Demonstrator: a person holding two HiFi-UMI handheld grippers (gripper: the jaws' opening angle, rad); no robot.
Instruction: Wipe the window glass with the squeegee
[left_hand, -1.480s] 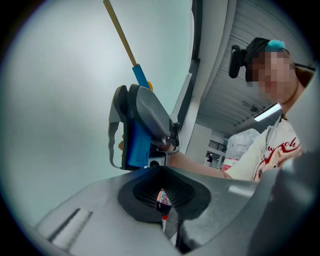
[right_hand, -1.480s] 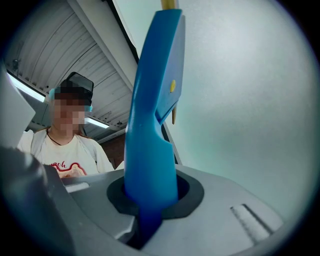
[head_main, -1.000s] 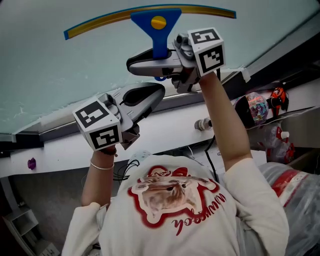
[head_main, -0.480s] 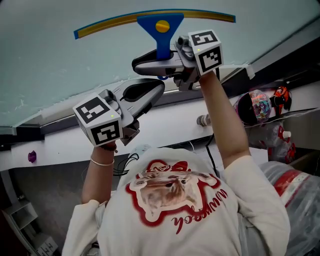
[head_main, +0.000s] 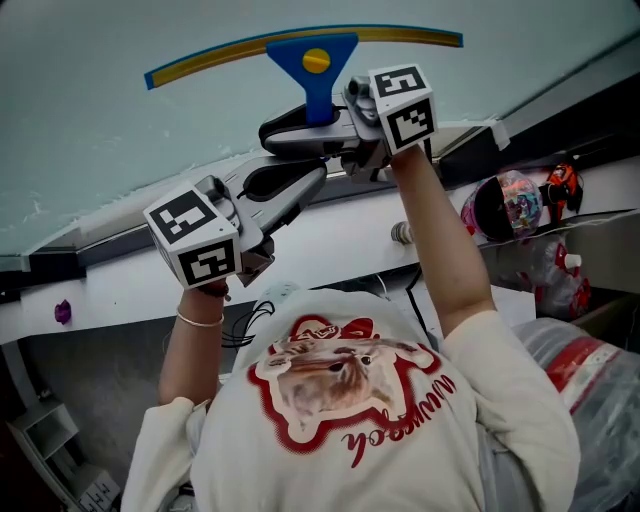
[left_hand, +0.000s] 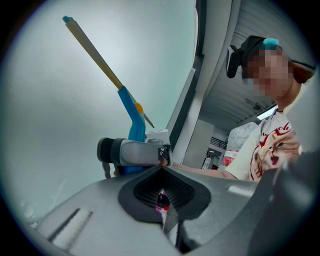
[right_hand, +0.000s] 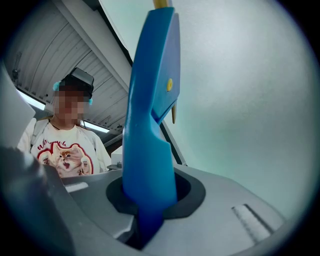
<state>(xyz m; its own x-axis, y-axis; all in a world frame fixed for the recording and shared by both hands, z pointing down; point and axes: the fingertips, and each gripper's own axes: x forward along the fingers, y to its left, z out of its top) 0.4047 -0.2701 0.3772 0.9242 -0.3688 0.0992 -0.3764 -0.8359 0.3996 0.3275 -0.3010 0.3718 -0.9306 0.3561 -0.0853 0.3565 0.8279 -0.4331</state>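
Window glass (head_main: 90, 140) fills the top of your head view, and the squeegee (head_main: 312, 62) lies against it with its long yellow-and-blue blade flat on the pane, a touch lower and further left than half a second ago. Your right gripper (head_main: 315, 128) is clamped on the blue handle just below the blade head and has shifted with it. Your left gripper (head_main: 305, 180), jaws together and empty, hangs just beneath the right one above the white sill (head_main: 330, 235), barely moved
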